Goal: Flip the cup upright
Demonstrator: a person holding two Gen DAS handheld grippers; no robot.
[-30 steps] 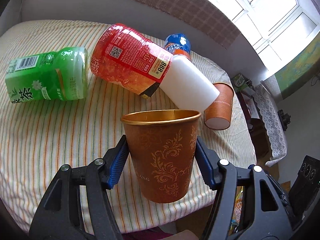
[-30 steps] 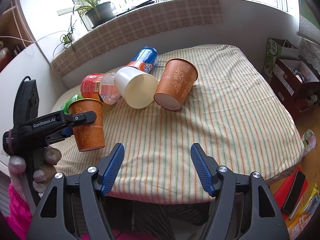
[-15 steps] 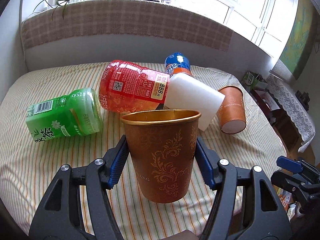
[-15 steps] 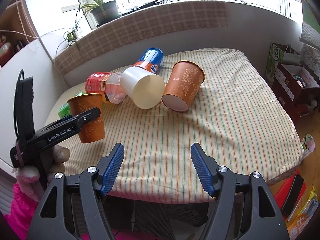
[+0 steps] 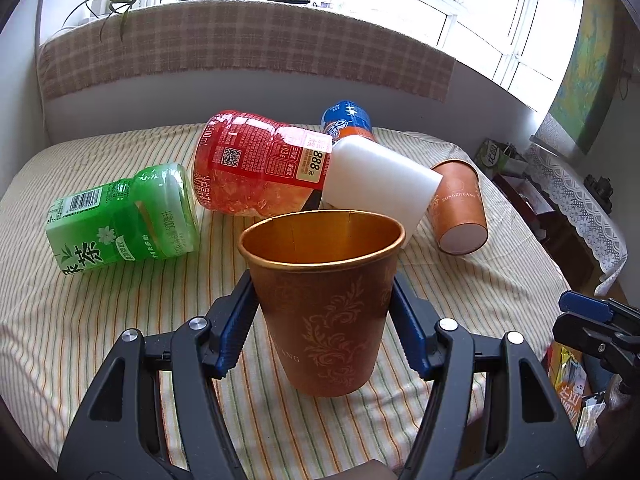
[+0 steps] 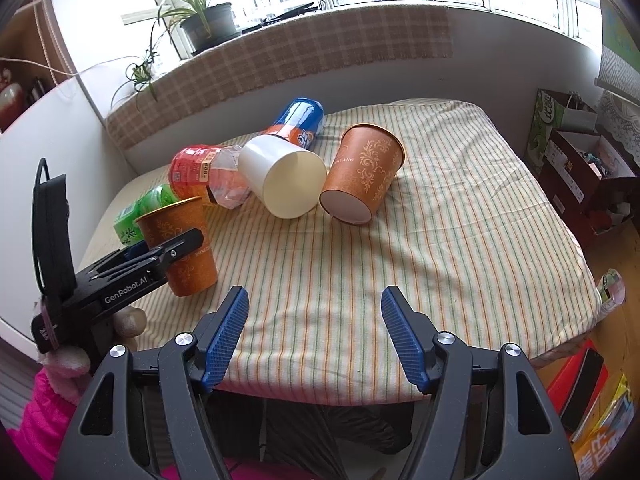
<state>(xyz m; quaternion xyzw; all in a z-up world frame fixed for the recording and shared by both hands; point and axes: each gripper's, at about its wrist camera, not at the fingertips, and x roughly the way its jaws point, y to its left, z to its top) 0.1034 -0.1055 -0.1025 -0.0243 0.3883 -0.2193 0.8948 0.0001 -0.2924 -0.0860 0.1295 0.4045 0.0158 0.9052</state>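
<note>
Left gripper (image 5: 324, 320) has its blue fingers pinching the brown floral paper cup (image 5: 326, 300) at mid-wall, mouth up, near the front left of the bed; grip sits below the rim, likely so the paper doesn't crush. Base looks at or just above the striped bedsheet (image 6: 460, 240), can't tell if it's touching. Right gripper (image 6: 314, 336) hangs empty, fingers spread wide, clear of everything. Second brown paper cup (image 6: 362, 174) lies on its side mid-bed, beside a white tipped cup (image 6: 284, 180), red plastic bottle (image 5: 260, 168), green tea bottle (image 5: 124, 216), blue-orange can (image 6: 298, 122). Soft bedding, so expect wobble. Window sill with potted plant (image 6: 204, 16) behind.
</note>
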